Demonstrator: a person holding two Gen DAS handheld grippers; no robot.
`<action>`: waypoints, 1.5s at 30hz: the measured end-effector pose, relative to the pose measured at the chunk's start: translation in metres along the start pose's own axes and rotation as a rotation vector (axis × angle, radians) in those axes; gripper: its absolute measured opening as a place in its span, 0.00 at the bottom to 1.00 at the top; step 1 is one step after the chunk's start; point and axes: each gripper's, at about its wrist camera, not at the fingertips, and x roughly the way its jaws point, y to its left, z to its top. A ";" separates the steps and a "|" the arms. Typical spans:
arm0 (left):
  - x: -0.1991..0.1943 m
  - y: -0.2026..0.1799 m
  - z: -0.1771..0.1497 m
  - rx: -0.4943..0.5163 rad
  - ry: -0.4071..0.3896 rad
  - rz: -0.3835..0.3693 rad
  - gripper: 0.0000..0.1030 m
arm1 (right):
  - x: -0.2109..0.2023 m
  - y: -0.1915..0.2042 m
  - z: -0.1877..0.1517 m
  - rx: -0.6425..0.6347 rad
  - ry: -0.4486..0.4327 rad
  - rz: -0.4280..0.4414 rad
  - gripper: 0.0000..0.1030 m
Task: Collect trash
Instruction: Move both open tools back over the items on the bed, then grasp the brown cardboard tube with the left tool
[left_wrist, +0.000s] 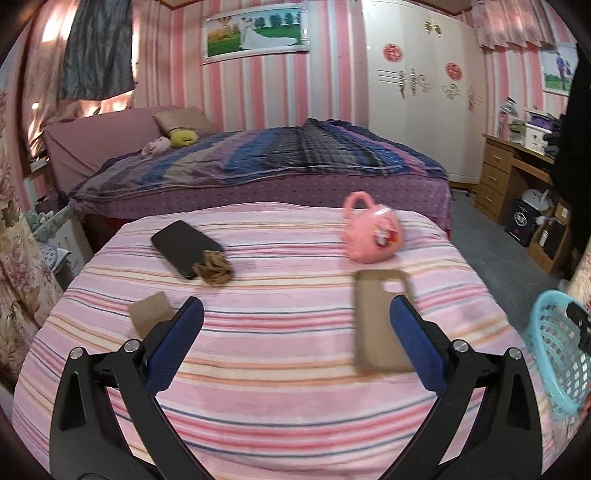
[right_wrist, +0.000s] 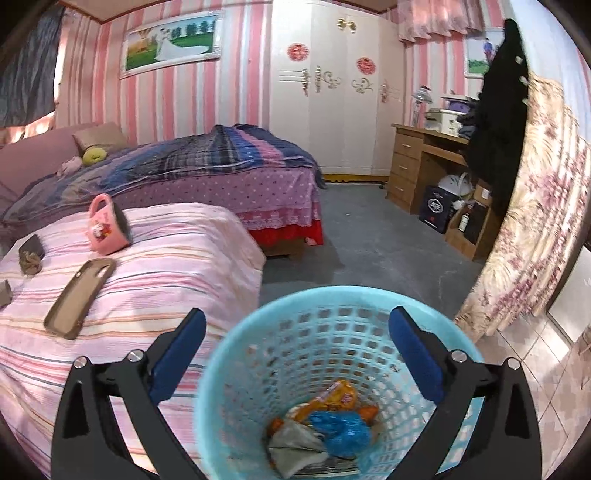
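Note:
My right gripper (right_wrist: 297, 315) hangs open over a light blue mesh basket (right_wrist: 258, 332) with nothing between its fingers. Inside lie an orange wrapper (right_wrist: 332, 397), a crumpled blue bag (right_wrist: 341, 428) and a grey scrap (right_wrist: 295, 448). My left gripper (left_wrist: 295, 306) stands open above the pink striped bed cover (left_wrist: 277, 332), empty. Ahead of it to the left lie a crumpled brown wad (left_wrist: 216, 271) against a black phone (left_wrist: 181, 247), and a flat brown card piece (left_wrist: 151, 312) beside the left finger. The basket (left_wrist: 554, 350) shows at the right edge of the left wrist view.
A tan phone case (left_wrist: 376, 317) and a pink toy mug (left_wrist: 371, 230) lie on the striped cover. Behind is a bed with a plaid blanket (left_wrist: 277, 158). A wooden desk (right_wrist: 424, 162), a white wardrobe (right_wrist: 332, 92) and a floral curtain (right_wrist: 535, 221) border the grey floor.

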 end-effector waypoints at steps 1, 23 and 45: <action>0.002 0.005 0.000 -0.007 0.003 0.003 0.95 | 0.002 0.010 0.001 -0.010 0.006 0.016 0.94; 0.045 0.119 0.000 -0.173 0.104 0.139 0.95 | 0.032 0.159 0.057 -0.121 -0.003 0.190 0.95; 0.108 0.155 -0.022 -0.225 0.262 0.241 0.93 | 0.063 0.213 0.036 -0.173 0.044 0.225 0.95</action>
